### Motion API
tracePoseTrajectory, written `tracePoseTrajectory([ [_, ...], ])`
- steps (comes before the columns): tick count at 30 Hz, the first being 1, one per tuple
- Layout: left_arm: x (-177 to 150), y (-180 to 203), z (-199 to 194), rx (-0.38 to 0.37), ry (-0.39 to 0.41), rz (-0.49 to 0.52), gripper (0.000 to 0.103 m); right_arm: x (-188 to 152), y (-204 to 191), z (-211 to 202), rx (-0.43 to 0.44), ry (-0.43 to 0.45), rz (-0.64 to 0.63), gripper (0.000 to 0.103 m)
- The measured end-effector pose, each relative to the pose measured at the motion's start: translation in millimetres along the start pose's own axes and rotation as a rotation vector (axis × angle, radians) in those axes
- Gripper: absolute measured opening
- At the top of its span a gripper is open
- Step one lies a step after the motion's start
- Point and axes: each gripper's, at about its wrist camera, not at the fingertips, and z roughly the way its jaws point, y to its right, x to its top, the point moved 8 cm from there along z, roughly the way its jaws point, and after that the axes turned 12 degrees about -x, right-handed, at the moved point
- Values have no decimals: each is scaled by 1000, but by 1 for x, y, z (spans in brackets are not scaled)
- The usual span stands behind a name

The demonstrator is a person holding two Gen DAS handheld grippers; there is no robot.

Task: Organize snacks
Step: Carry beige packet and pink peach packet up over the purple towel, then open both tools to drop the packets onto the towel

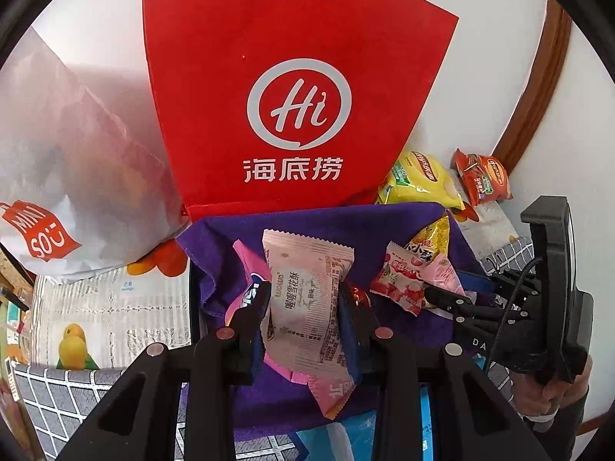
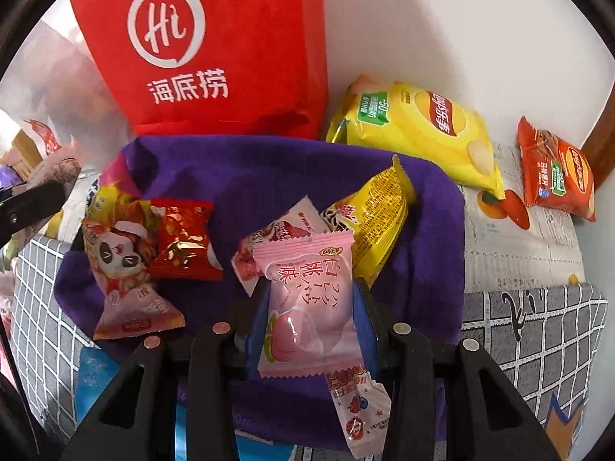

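Note:
My left gripper [image 1: 303, 303] is shut on a pale pink nougat packet [image 1: 307, 307], held upright above a purple cloth-lined box [image 1: 326, 223]. My right gripper [image 2: 311, 307] is shut on a pink peach-flavour packet [image 2: 307, 299] over the same purple box [image 2: 269, 165]. Loose snacks lie in the box: a panda-print packet [image 2: 119, 265], a red foil packet [image 2: 182, 244], a yellow packet [image 2: 378, 215] and a strawberry packet [image 1: 407, 276]. In the left wrist view the right gripper [image 1: 438, 296] reaches in from the right beside the strawberry packet.
A red "Hi" paper bag [image 1: 292, 88] stands behind the box, a white Miniso bag [image 1: 57, 192] at the left. A yellow chip bag [image 2: 423, 130] and an orange chip bag [image 2: 553, 173] lie at the back right by the wall. A grey grid-pattern container [image 2: 538, 330] flanks the box.

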Motion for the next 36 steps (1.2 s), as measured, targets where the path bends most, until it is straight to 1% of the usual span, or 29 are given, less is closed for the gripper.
tracePoseTrajectory([
  [9, -2, -3, 4, 7, -18, -15, 31, 3, 0, 0, 14, 26, 16, 43],
  [11, -3, -3, 5, 8, -21, -13, 31, 5, 0, -4, 29, 36, 25, 51],
  [16, -5, -1, 9, 9, -33, -12, 31, 11, 2, -22, 61, 81, 45, 57],
  [22, -12, 5, 21, -15, -76, -14, 31, 17, 10, -43, 63, 125, 65, 58],
  [27, -19, 9, 30, -7, -116, -6, 32, 20, 18, -58, 62, 164, 79, 59],
  [31, -21, 14, 33, 1, -123, 10, 33, 21, 21, -63, 59, 174, 79, 59],
  [36, -20, 19, 33, -19, -120, 12, 33, 20, 25, -65, 42, 180, 81, 59],
])
